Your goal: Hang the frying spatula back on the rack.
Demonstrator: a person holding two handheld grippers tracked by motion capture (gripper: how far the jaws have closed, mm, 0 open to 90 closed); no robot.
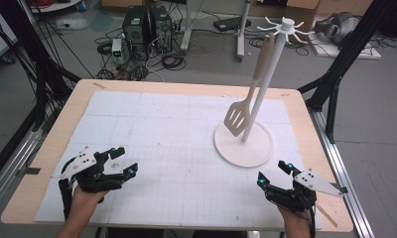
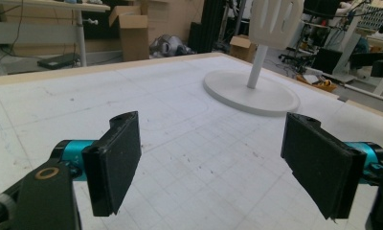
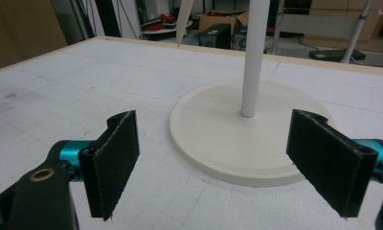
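Note:
A white utensil stand (image 1: pixel 266 84) with a round base (image 1: pixel 243 146) rises at the right middle of the table, with hooks at its top. A beige slotted spatula (image 1: pixel 238 116) hangs from a hook, its blade low beside the pole. My left gripper (image 1: pixel 124 161) rests open near the front left, nothing between its jaws. My right gripper (image 1: pixel 272 174) sits open at the front right, just short of the base. The left gripper view has the base (image 2: pixel 251 93) and the spatula blade (image 2: pixel 275 19) ahead. Close ahead in the right gripper view are the base (image 3: pixel 218 143) and pole (image 3: pixel 252 57).
A white gridded mat (image 1: pixel 176 148) covers the wooden table (image 1: pixel 52 144). Behind the table, computer towers (image 1: pixel 147 27) and cables lie on the floor. Black frame legs (image 1: pixel 345 54) stand at both sides.

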